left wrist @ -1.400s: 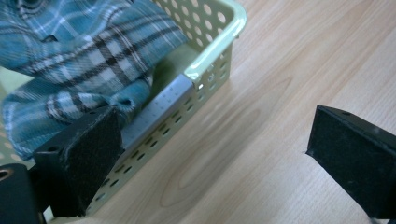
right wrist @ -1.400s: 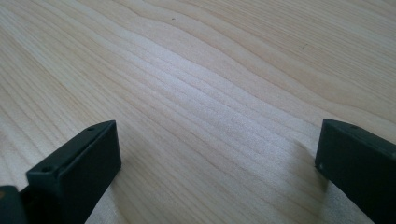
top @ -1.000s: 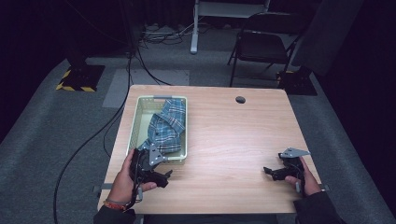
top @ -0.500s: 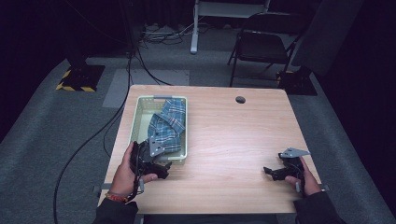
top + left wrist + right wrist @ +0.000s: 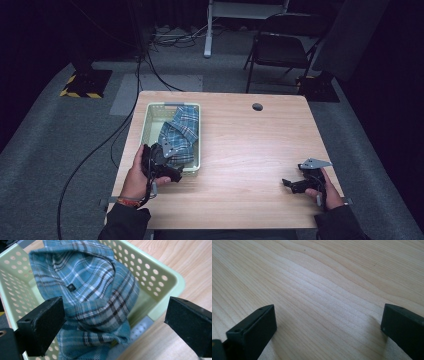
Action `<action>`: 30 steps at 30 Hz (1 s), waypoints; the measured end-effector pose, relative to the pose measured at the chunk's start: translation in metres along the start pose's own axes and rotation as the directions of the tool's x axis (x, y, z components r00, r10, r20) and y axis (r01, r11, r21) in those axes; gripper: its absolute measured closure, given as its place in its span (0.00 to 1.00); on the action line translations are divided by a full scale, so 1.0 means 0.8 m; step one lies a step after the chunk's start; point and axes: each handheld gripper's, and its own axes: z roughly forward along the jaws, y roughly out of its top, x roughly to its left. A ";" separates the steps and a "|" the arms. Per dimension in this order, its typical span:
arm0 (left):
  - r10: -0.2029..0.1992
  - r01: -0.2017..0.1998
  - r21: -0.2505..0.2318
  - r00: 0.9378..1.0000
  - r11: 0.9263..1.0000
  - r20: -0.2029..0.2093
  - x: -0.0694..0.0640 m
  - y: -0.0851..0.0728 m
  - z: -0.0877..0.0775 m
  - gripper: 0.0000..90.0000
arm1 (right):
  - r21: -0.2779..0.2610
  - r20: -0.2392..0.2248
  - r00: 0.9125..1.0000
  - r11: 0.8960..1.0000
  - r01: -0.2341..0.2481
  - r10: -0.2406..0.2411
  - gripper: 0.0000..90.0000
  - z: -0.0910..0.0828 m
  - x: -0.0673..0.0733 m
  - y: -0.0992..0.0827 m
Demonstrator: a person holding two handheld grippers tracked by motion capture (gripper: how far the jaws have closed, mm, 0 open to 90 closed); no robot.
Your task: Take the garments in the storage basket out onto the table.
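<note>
A blue plaid shirt lies crumpled in a pale green perforated basket on the left part of the wooden table. My left gripper hovers over the basket's near end, held in a hand. In the left gripper view the shirt sits between its wide-open jaws, not touched by either, and the basket's rim runs under the right one. My left gripper is open. My right gripper is near the table's front right, open over bare wood.
A dark round cable hole sits near the table's far edge. Beyond the table stand a folding chair and a white frame leg. Cables trail over the grey floor at the left.
My left gripper has moved forward and up from the table's front edge to over the basket's near end. The right gripper has stayed put.
</note>
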 end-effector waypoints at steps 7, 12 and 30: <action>-0.007 0.008 0.022 1.000 1.000 -0.016 0.010 0.012 0.010 0.02 | 0.000 0.000 1.000 1.000 0.000 0.000 0.00 0.000 0.000 0.000; 0.000 0.001 0.046 1.000 0.999 -0.025 0.013 0.018 0.019 0.02 | 0.000 0.000 1.000 1.000 0.000 0.000 0.00 0.000 0.000 0.000; -0.044 0.049 0.137 0.998 0.989 -0.043 0.026 0.035 0.068 0.01 | 0.000 0.000 1.000 1.000 0.000 0.000 0.00 0.000 0.000 0.000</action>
